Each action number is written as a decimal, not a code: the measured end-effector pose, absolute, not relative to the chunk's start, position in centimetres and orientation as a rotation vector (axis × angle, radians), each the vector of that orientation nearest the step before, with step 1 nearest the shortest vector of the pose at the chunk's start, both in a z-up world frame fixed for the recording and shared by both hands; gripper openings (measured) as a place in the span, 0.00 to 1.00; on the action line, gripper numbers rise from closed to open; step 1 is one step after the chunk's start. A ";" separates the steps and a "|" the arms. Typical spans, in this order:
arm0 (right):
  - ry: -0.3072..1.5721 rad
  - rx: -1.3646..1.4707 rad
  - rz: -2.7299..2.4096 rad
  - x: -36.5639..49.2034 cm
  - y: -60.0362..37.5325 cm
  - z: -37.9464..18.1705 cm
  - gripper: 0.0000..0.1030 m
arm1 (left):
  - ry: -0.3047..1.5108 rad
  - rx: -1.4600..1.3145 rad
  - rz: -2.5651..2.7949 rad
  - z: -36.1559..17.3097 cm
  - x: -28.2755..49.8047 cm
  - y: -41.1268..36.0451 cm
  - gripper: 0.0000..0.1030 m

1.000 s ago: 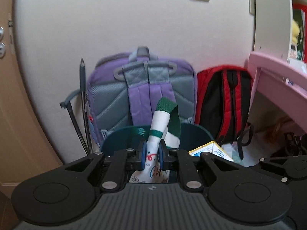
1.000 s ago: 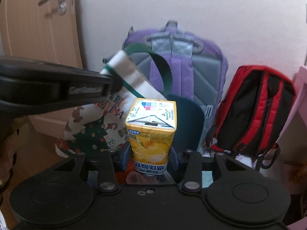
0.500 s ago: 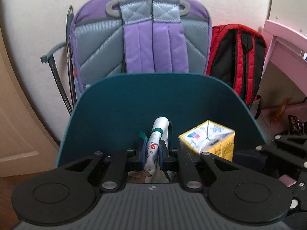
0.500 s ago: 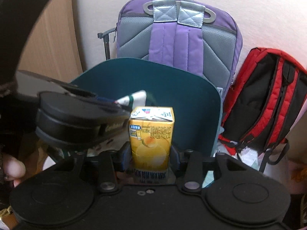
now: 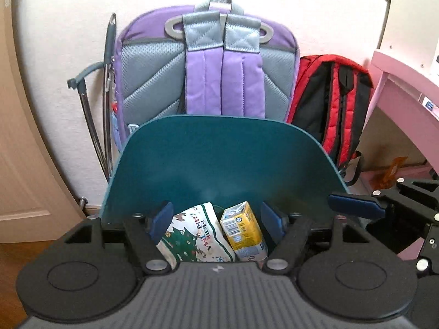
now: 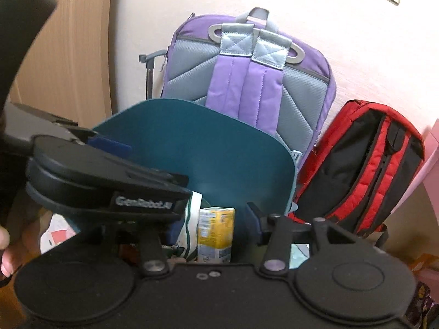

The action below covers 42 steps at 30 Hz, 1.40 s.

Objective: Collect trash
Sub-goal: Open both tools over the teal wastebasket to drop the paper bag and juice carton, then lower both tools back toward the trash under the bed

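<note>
A teal bin with a tall back wall stands in front of me. Inside it lie a white Christmas-print bag and a yellow juice carton, side by side. My left gripper hangs over them with its jaws opening, and neither pad presses on the bag. In the right wrist view the carton sits low between the opening jaws of my right gripper, with a gap to each pad. The left gripper's body crosses that view and hides part of the bag.
A purple backpack and a red backpack lean on the wall behind the bin. A folded metal frame stands to its left, beside a wooden door. Pink furniture is on the right. A person's fingers show at the left edge.
Both grippers came down to the bin. The left one let go of the Christmas bag and the right one let go of the carton. Both things now lie inside the bin.
</note>
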State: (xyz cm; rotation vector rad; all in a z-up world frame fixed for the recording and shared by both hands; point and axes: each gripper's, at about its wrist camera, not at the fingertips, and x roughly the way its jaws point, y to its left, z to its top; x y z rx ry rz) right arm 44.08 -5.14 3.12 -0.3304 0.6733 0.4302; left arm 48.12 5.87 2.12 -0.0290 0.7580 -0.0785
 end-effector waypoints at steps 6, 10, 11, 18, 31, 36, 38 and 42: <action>0.682 -0.308 0.437 41.9 -6.4 4.7 0.47 | 0.738 -0.018 -0.081 4.4 44.9 5.5 0.69; 0.675 -0.294 0.449 39.1 -7.3 6.0 0.47 | 0.724 -0.013 -0.082 6.0 42.0 5.1 0.69; 0.673 -0.285 0.452 38.5 -7.5 6.3 0.47 | 0.720 -0.008 -0.082 6.4 41.3 5.0 0.69; 0.671 -0.241 0.476 33.7 -9.1 8.1 0.47 | 0.695 0.004 -0.091 8.6 35.9 4.5 0.69; 0.712 -0.150 0.555 26.9 -11.8 6.6 0.47 | 0.721 0.015 -0.153 7.2 27.0 4.5 0.80; 0.770 -0.125 0.591 25.5 -13.1 3.3 0.47 | 0.768 0.017 -0.184 3.7 24.8 4.8 0.82; 0.793 -0.104 0.600 25.2 -13.6 1.8 0.48 | 0.782 0.006 -0.187 2.0 24.2 5.0 0.83; 0.855 -0.050 0.608 25.3 -14.3 -1.9 0.48 | 0.818 -0.006 -0.214 -2.2 23.6 5.6 0.84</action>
